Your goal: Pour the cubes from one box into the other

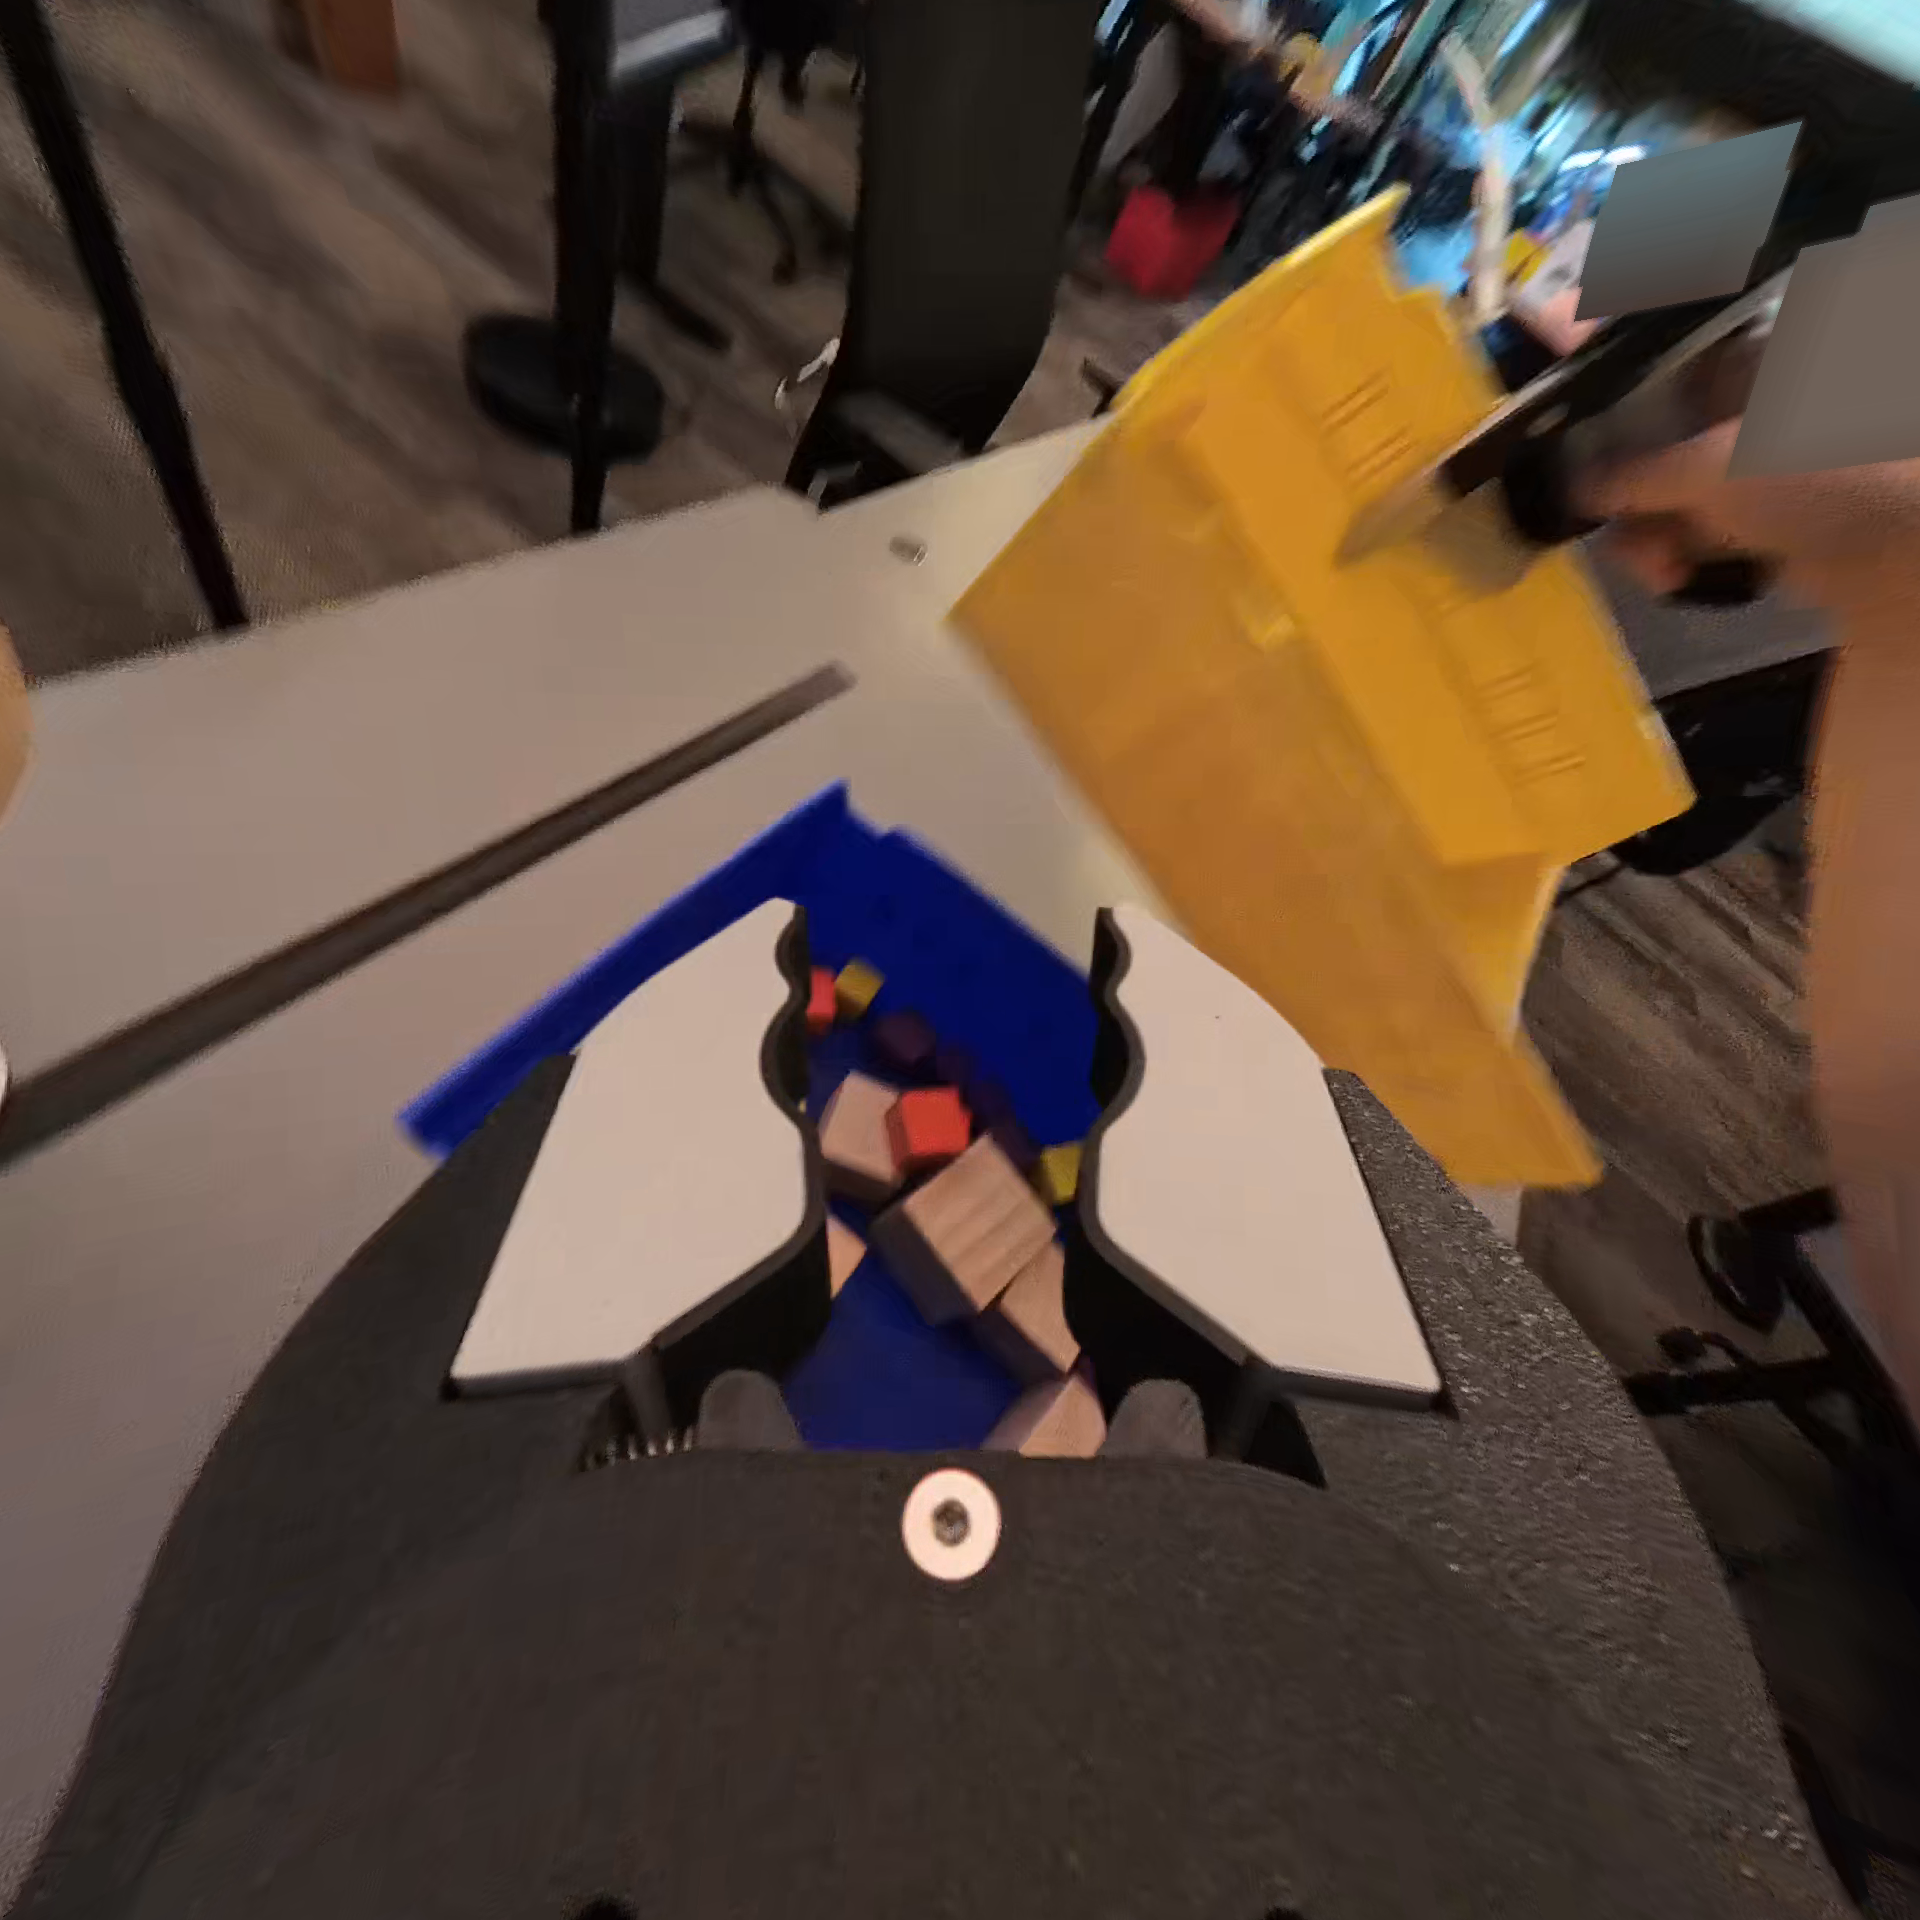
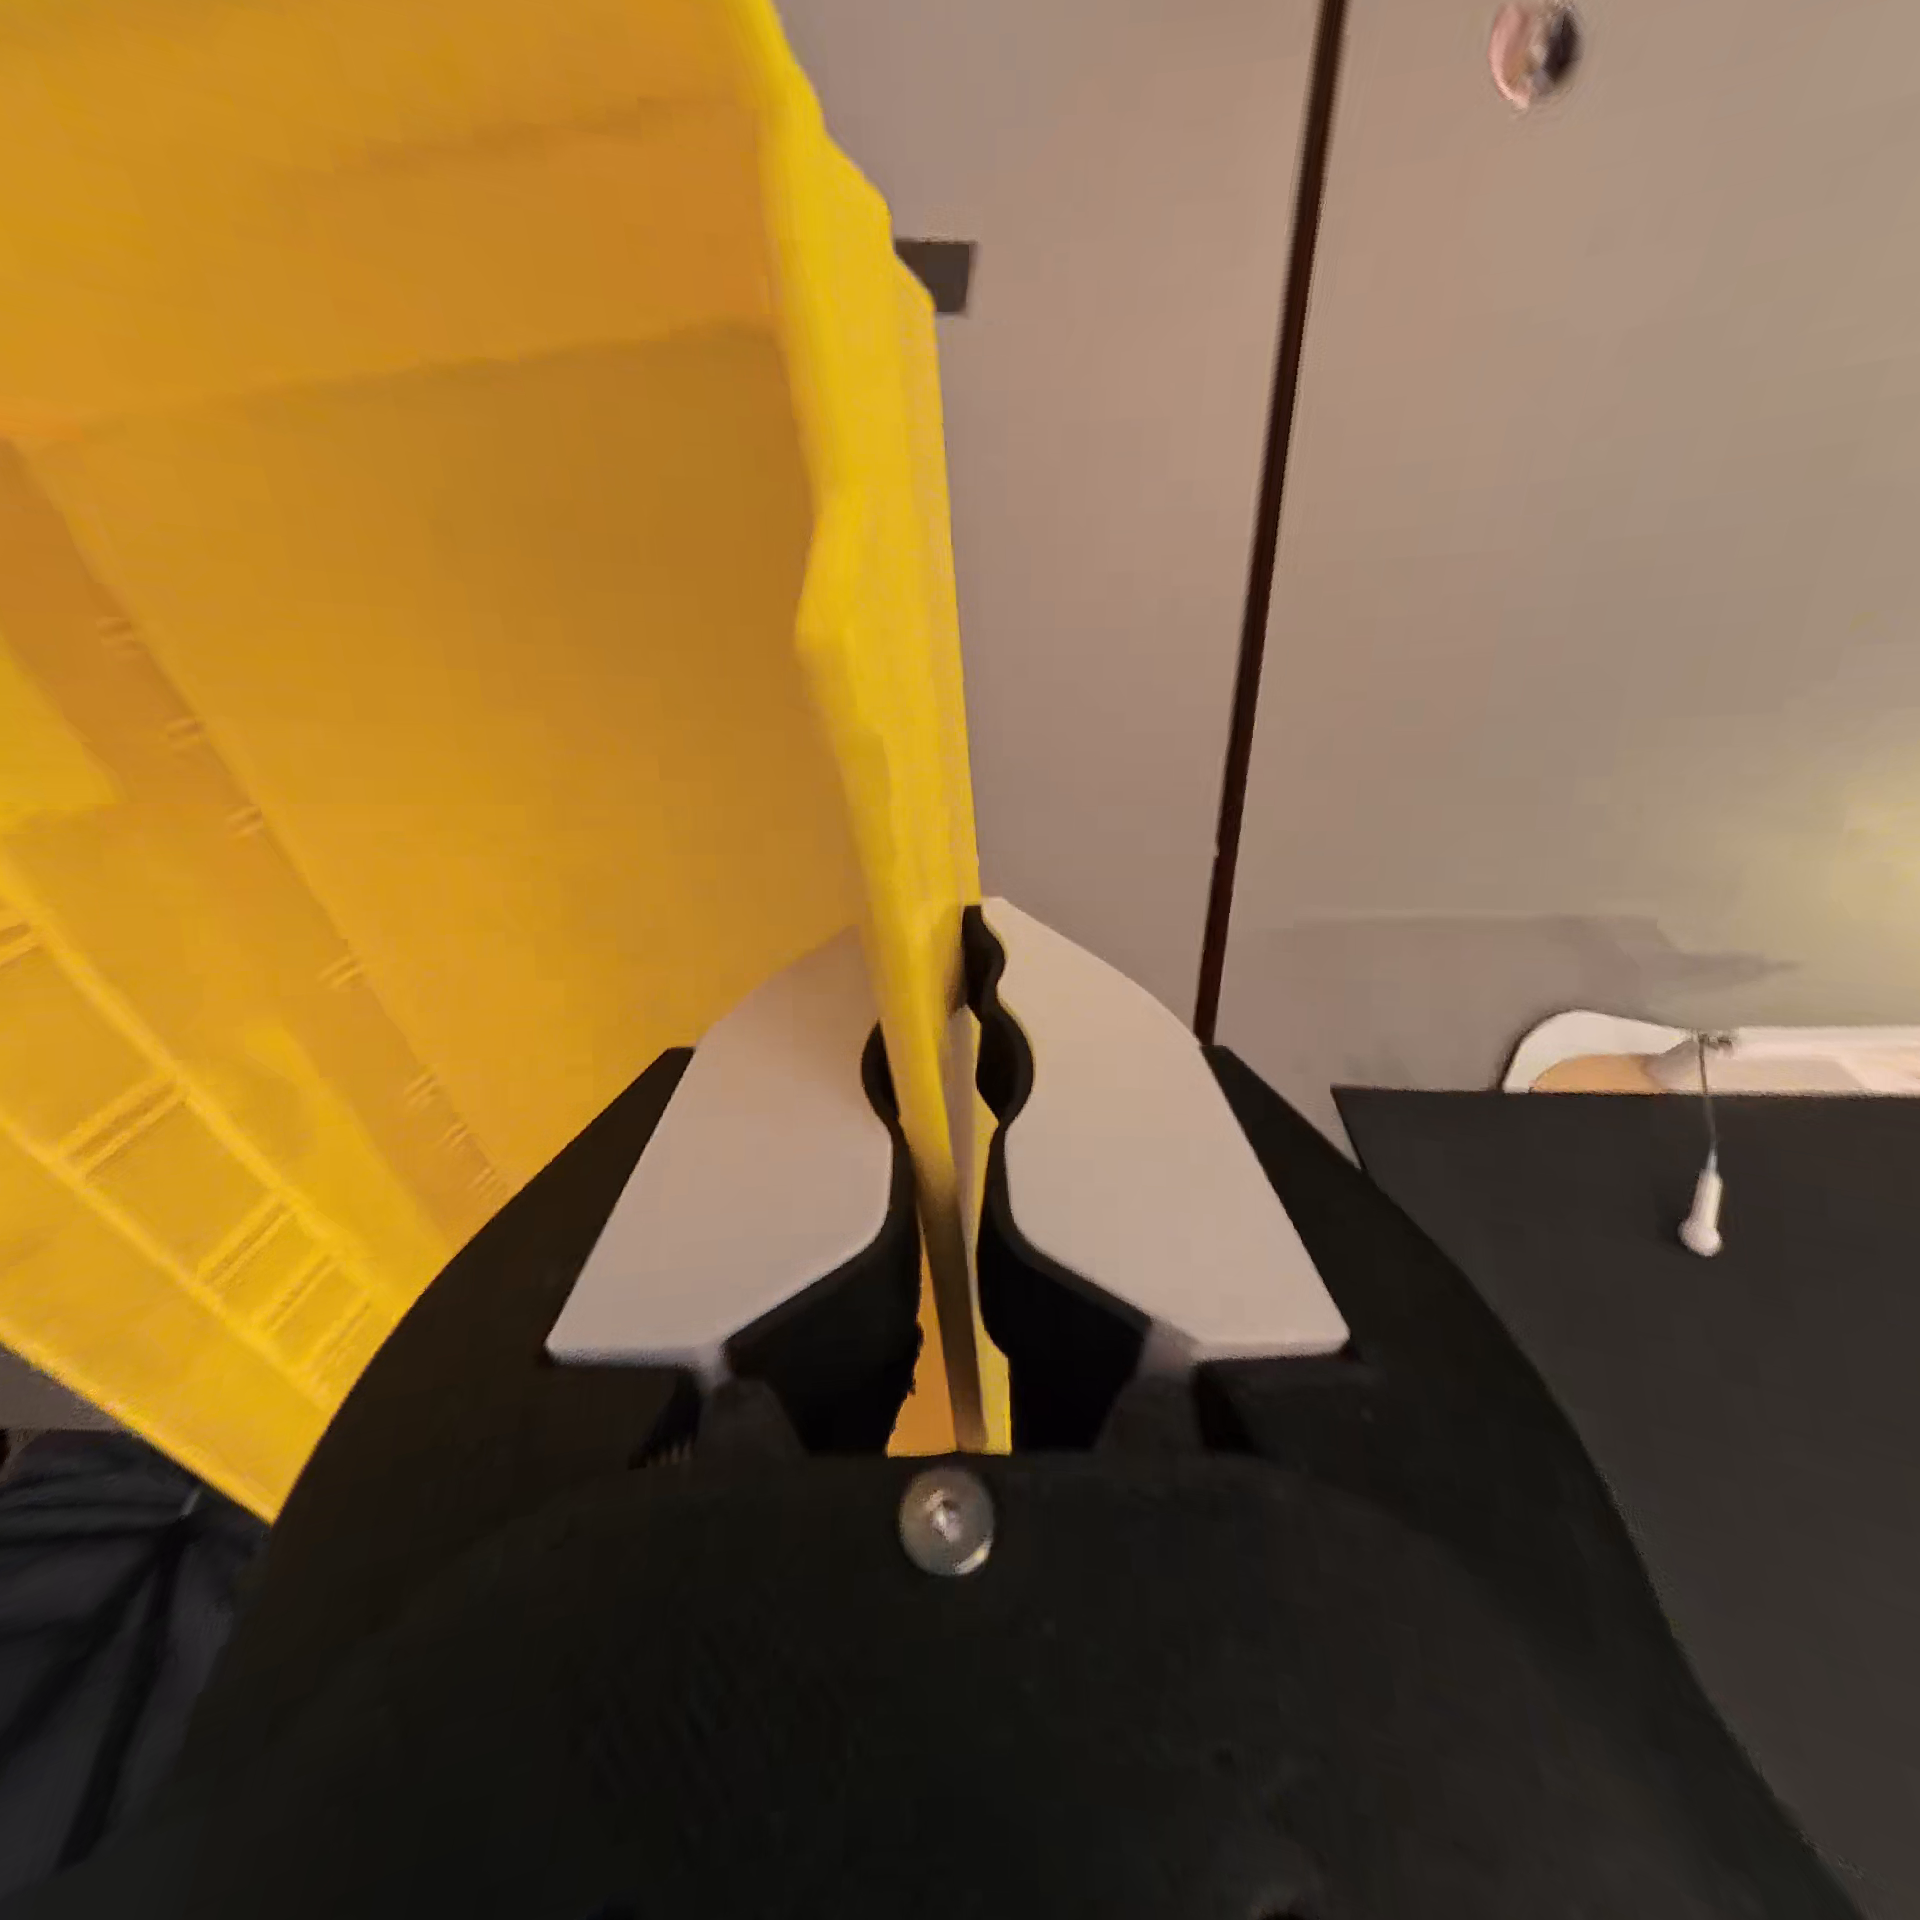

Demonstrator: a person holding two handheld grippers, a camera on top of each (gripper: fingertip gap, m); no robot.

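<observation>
The right claw (image 2: 951, 1049) pinches the wall of the yellow box (image 1: 1320, 707), tipped high in the air. The left claw (image 1: 948, 1023) is open over the blue box (image 1: 914, 904) on the tabletop (image 1: 312, 727), where the cubes (image 1: 935, 1174) lie. If the thin pinch slips, the yellow box may fall.

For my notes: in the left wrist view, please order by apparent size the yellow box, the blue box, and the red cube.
1. yellow box, though it is nearer the camera
2. blue box, partly hidden by the left tool
3. red cube
</observation>
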